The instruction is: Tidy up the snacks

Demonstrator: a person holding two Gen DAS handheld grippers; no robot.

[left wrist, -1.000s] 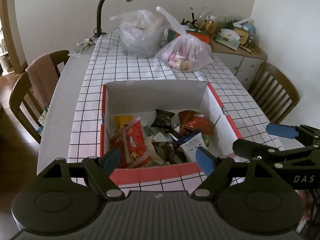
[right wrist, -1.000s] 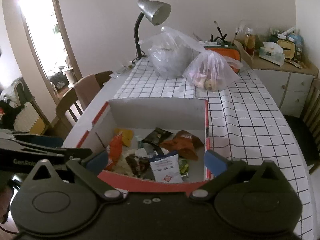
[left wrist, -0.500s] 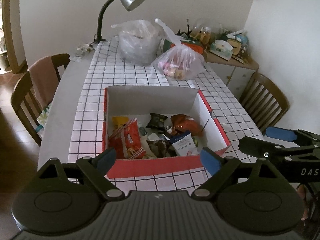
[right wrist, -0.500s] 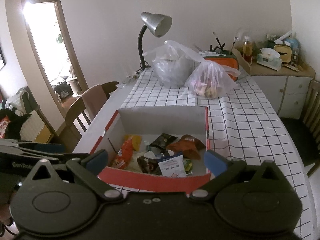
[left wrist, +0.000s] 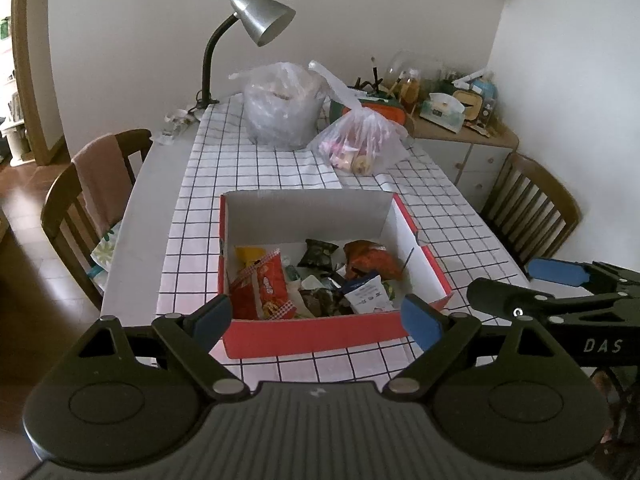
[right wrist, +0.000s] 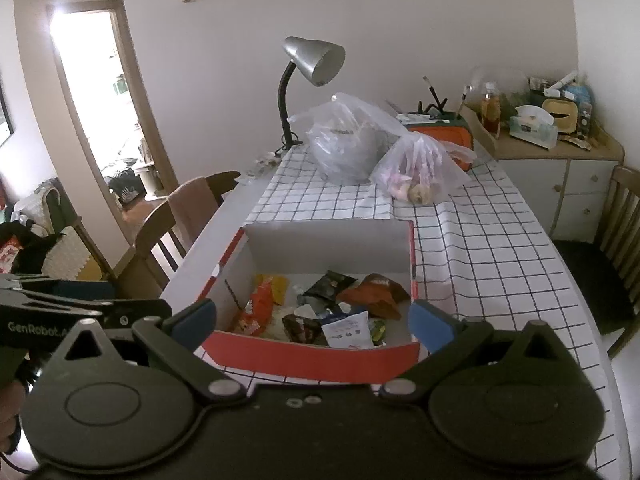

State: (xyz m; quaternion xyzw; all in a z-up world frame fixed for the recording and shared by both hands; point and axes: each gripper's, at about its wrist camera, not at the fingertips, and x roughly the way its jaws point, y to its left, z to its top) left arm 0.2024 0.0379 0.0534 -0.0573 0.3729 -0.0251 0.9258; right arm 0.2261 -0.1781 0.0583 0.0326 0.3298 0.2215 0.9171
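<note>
On the checked cloth (left wrist: 280, 184), red box (left wrist: 320, 336) of jumbled snack packets (left wrist: 264, 288); both grippers (left wrist: 316, 316) (right wrist: 312, 320) spread, empty.

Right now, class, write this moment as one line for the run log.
left gripper: open, empty | right gripper: open, empty | box: on table, holds snacks | plastic bags: behind box

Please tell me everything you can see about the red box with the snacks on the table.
The red box is an open, lidless carton, apparently cardboard, red outside and white inside. It sits flat on the checked tablecloth near the table's front end. Snack packets lie loose on its floor, among them a red packet, an orange-brown bag and a white sachet. Neither tongs touch it; both are open and empty.
</note>
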